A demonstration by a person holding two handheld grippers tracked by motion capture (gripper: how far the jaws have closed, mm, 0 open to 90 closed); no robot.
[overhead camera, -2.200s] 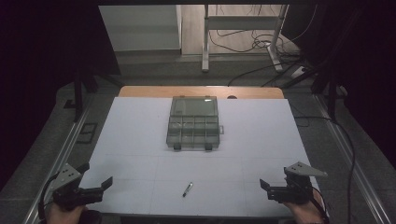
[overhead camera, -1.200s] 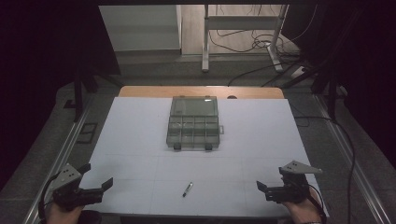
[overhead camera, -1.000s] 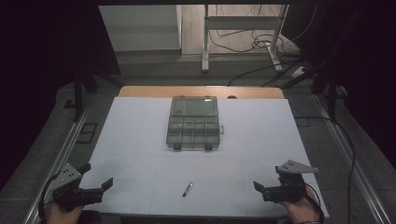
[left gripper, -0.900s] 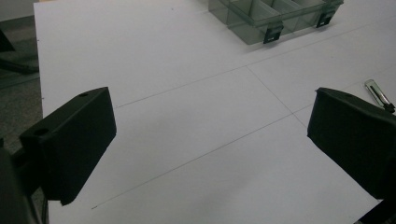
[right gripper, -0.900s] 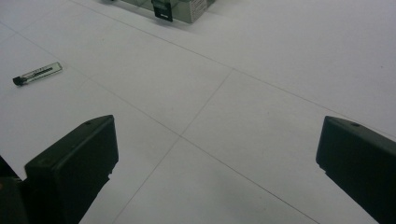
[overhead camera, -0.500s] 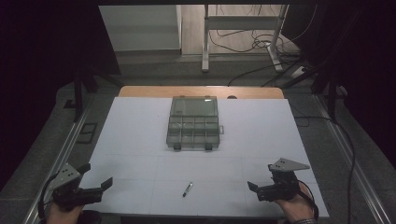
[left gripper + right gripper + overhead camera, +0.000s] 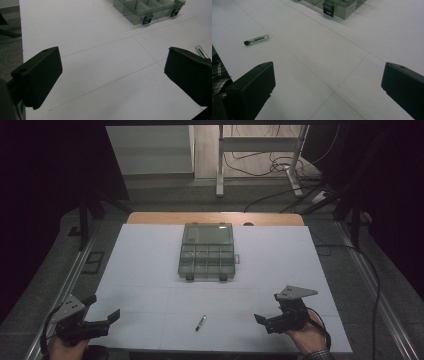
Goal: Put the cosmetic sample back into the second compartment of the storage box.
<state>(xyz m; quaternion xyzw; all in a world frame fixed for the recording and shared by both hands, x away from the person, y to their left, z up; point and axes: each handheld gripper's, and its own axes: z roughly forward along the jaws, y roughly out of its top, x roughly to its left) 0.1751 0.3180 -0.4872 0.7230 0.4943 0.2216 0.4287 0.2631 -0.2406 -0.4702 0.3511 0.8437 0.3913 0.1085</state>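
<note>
Left claw (image 7: 107,320) and right claw (image 7: 263,321) both spread wide, empty, low over white surface (image 7: 150,270). Small pen-like item (image 7: 200,322) lies between them; clear compartment box (image 7: 207,252) farther back, centre.

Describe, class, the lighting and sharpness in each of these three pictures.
High view: dim, with black surroundings; the white table is the brightest area, and the compartment box is sharp. Left gripper view: even light, and the near black fingers look soft. Right gripper view: the small pen-like item is clear, and the box latch is darker.
</note>
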